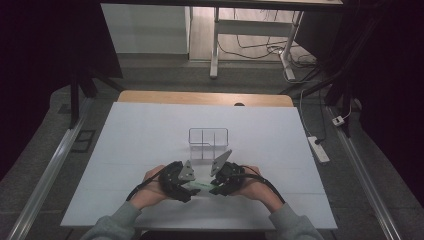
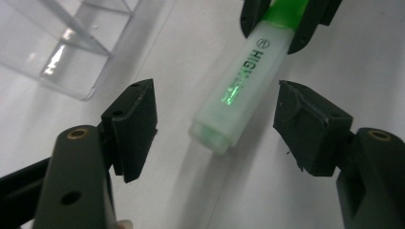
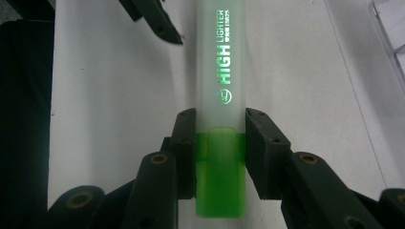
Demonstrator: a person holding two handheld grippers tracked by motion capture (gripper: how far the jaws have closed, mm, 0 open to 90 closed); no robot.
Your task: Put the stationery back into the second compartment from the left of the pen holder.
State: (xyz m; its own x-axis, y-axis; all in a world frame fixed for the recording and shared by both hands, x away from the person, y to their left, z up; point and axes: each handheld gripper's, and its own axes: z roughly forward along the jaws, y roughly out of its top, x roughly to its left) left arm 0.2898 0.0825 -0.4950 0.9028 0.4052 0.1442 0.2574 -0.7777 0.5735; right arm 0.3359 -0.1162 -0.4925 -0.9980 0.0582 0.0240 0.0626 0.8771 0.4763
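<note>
The green highlighter (image 3: 220, 119) is clamped at its cap end by the right gripper (image 3: 220, 143) above the tabletop (image 1: 140, 130); its far end is flanked, untouched, by the released left gripper (image 2: 217, 112).

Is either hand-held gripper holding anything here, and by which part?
The right hand-held gripper clamps the highlighter where its green cap meets the frosted barrel. The left hand-held gripper is open around its other end, not touching it.
</note>
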